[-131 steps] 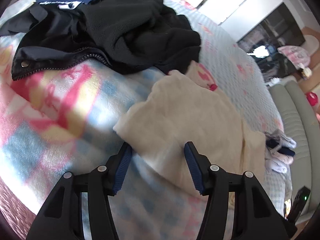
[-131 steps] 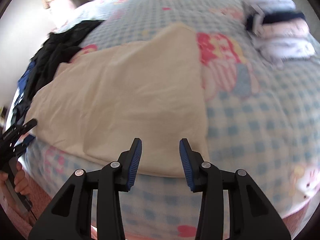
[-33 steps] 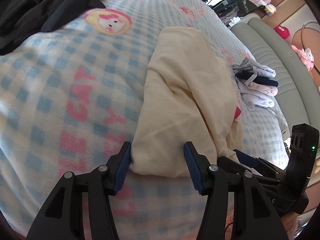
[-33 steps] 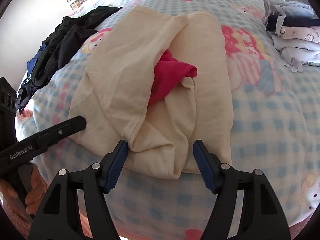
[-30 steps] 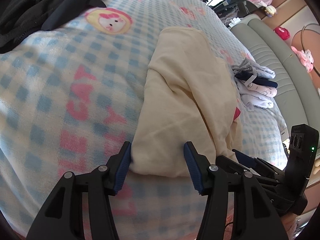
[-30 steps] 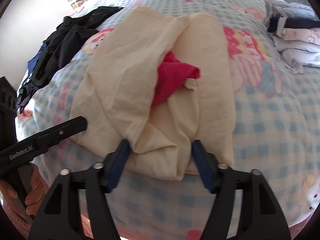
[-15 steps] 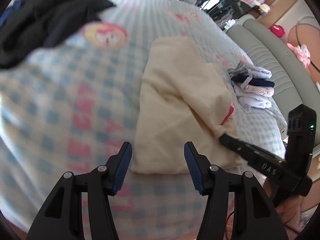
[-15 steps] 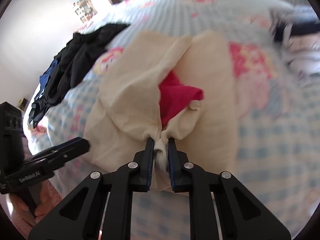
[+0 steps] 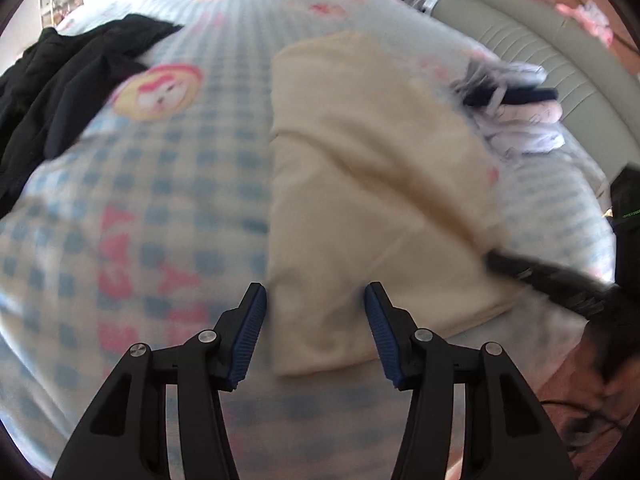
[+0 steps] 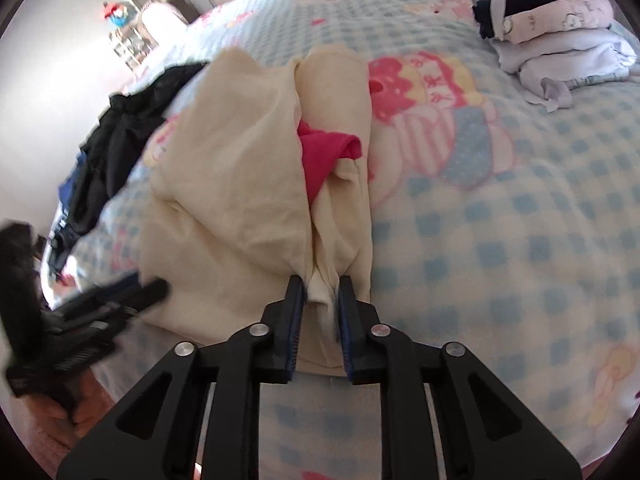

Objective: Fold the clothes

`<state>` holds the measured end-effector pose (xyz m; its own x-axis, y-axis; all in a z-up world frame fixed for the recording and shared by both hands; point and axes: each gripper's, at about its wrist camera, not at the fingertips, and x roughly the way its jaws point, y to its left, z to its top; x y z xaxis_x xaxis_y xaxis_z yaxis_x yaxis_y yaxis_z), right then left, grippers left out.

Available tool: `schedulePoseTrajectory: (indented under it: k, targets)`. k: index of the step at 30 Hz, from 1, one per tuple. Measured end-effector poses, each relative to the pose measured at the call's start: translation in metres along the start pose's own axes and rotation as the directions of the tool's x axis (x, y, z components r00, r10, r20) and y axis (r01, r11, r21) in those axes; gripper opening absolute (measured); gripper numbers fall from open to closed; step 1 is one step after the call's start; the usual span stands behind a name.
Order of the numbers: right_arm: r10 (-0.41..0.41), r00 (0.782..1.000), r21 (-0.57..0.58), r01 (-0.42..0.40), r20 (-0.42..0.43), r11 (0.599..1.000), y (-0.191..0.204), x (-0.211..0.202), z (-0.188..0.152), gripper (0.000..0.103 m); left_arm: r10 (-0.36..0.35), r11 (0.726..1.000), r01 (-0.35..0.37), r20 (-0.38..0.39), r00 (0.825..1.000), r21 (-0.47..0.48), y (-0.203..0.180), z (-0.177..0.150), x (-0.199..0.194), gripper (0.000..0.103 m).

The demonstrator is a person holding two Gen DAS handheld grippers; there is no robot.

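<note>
R gripper (image 10: 320, 300) jaws opening w/ cream garment (image 10: 240, 184) hem between; L gripper (image 9: 314, 308) open, straddling its corner.

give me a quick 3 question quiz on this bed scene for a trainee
1. True or false: the left gripper has its jaws closed on the cream garment.
2. What colour is the cloth showing between the cream folds?
3. The folded stack lies: A) on the bed cover, B) on the black clothes pile, C) on the floor.

Key: 1 false; 2 pink-red; 3 A.
</note>
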<state>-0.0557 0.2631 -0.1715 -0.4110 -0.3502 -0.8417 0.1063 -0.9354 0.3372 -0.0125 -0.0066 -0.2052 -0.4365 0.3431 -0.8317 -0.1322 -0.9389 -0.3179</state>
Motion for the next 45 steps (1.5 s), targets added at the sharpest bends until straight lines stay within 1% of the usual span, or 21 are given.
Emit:
schedulePoseTrajectory:
  k: [1,3,6,7,8,9,12,13,15,18,20,23,25,26,28,29,32,34,36,40,45]
  targets:
    - [0.010,1.000,0.013,-0.010,0.005,1.000,-0.002,-0.002,0.001,0.028,-0.047,0.998,0.047,-0.004,0.999,-0.047,0.008,-0.001,-0.001,0.055]
    - [0.019,1.000,0.026,-0.018,-0.006,0.999,-0.007,0.001,0.002,0.049,-0.143,0.981,0.136,-0.039,0.989,-0.141,0.026,0.002,0.008,0.055]
    - [0.020,0.998,0.029,-0.018,-0.066,0.999,-0.010,0.020,0.001,0.058,-0.179,0.969,0.167,-0.052,0.982,-0.183,0.035,0.007,0.019,0.055]
    - [0.019,0.998,0.027,-0.017,-0.065,0.999,-0.009,0.024,0.000,0.059,-0.185,0.967,0.173,-0.049,0.982,-0.186,0.034,0.007,0.019,0.052]
    - [0.020,0.998,0.025,-0.018,-0.063,1.000,-0.008,0.026,-0.001,0.058,-0.200,0.965,0.190,-0.039,0.979,-0.182,0.031,0.008,0.018,0.047]
    - [0.031,0.998,0.020,-0.030,-0.057,0.999,-0.005,0.024,-0.001,0.048,-0.209,0.964,0.201,-0.031,0.977,-0.172,0.027,0.008,0.017,0.040]
    - [0.040,0.998,-0.015,-0.041,-0.045,0.999,0.005,0.018,0.000,0.032,-0.166,0.980,0.163,-0.022,0.986,-0.116,0.014,0.007,0.013,0.029]
    - [0.034,0.999,-0.025,-0.035,-0.042,0.999,0.007,0.017,0.000,0.028,-0.172,0.979,0.169,-0.016,0.985,-0.116,0.013,0.008,0.010,0.023]
    - [0.049,0.998,-0.007,-0.049,-0.036,0.999,0.005,0.012,0.001,0.020,-0.188,0.975,0.187,-0.002,0.982,-0.118,0.011,0.008,0.004,0.018]
    - [0.109,0.994,0.018,-0.109,-0.011,0.994,0.006,-0.007,0.000,0.017,-0.189,0.978,0.190,0.023,0.982,-0.090,0.008,0.009,-0.020,0.017]
    - [0.111,0.994,-0.012,-0.111,-0.004,0.994,0.011,-0.018,-0.007,0.017,-0.195,0.977,0.197,0.035,0.980,-0.077,0.006,0.011,-0.034,0.016]
    - [0.139,0.990,-0.017,-0.139,-0.004,0.990,0.017,-0.029,-0.017,0.017,-0.200,0.977,0.202,0.031,0.979,-0.076,0.012,0.004,-0.047,0.016]
    - [0.138,0.990,0.003,-0.138,-0.012,0.990,0.014,-0.025,-0.019,0.017,-0.209,0.972,0.207,-0.006,0.978,-0.111,0.023,-0.002,-0.037,0.018]
    - [0.133,0.991,0.018,-0.133,-0.023,0.991,0.012,-0.021,-0.019,0.021,-0.223,0.965,0.216,-0.032,0.974,-0.147,0.030,-0.004,-0.028,0.019]
    - [0.119,0.991,0.061,-0.116,-0.061,0.991,0.006,-0.004,-0.018,0.031,-0.261,0.944,0.239,-0.071,0.963,-0.227,0.044,-0.010,-0.008,0.030]
    - [0.130,0.989,0.079,-0.125,-0.067,0.989,0.002,0.002,-0.018,0.036,-0.271,0.938,0.243,-0.085,0.959,-0.249,0.049,-0.012,0.000,0.032]
    - [0.156,0.984,0.120,-0.145,-0.083,0.982,-0.005,0.020,-0.017,0.043,-0.262,0.947,0.242,-0.074,0.962,-0.212,0.043,-0.016,0.004,0.030]
    - [0.133,0.987,0.084,-0.125,-0.092,0.989,0.003,0.027,-0.015,0.035,-0.244,0.955,0.227,-0.067,0.967,-0.190,0.035,-0.017,0.003,0.021]
    - [0.117,0.989,0.050,-0.113,-0.093,0.992,0.010,0.019,-0.016,0.020,-0.226,0.961,0.214,-0.057,0.972,-0.174,0.029,-0.017,-0.002,0.019]
    - [0.099,0.994,-0.013,-0.100,-0.048,0.995,0.029,-0.008,-0.016,0.015,-0.237,0.962,0.230,-0.031,0.971,-0.150,0.027,-0.017,-0.027,0.017]
    - [0.121,0.990,0.011,-0.120,-0.077,0.993,0.032,-0.025,-0.037,0.017,-0.247,0.963,0.239,-0.057,0.967,-0.125,0.029,-0.032,-0.050,0.017]
